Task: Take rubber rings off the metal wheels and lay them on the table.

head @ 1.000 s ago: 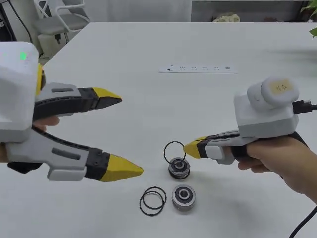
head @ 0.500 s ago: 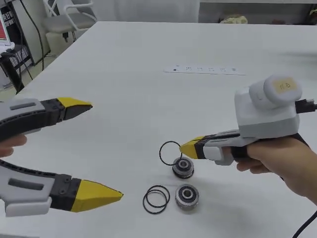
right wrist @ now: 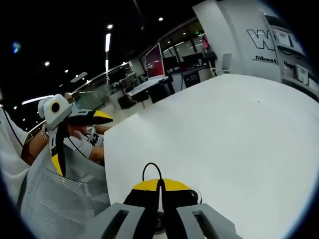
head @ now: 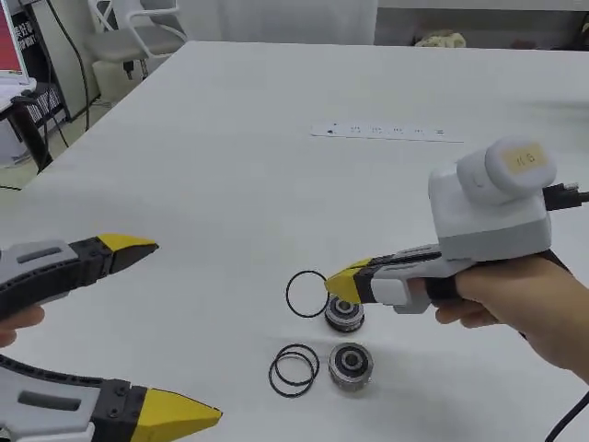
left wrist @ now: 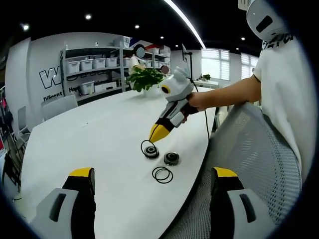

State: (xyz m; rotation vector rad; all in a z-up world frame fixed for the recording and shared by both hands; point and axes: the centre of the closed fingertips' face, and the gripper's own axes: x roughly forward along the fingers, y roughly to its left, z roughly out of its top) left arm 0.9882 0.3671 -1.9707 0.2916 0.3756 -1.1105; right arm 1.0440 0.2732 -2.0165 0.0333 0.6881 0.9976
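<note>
In the head view my right gripper [head: 336, 282] is shut on a thin black rubber ring [head: 306, 295], which hangs to the left of a metal wheel [head: 344, 315]. A second wheel [head: 351, 364] lies nearer, with two loose rings [head: 294, 370] flat beside it. My left gripper [head: 187, 331] stands open at the lower left, well apart from them. In the left gripper view its jaws [left wrist: 152, 173] are wide apart, and beyond them are the right gripper [left wrist: 155, 134], the held ring [left wrist: 147, 146], both wheels and the loose rings [left wrist: 162, 175]. In the right gripper view the ring [right wrist: 151, 172] stands above the shut tips [right wrist: 159, 183].
A white power strip [head: 385, 131] lies farther back on the white table [head: 230, 166]. An office chair [head: 138, 37] stands past the far left corner. A potted plant [left wrist: 147, 77] sits on the table's far end. A person's hand [head: 515, 304] holds the right gripper.
The left gripper has drawn back toward the lower left. The right gripper has carried the ring a little to the left, away from the wheel. The head camera has also shifted.
</note>
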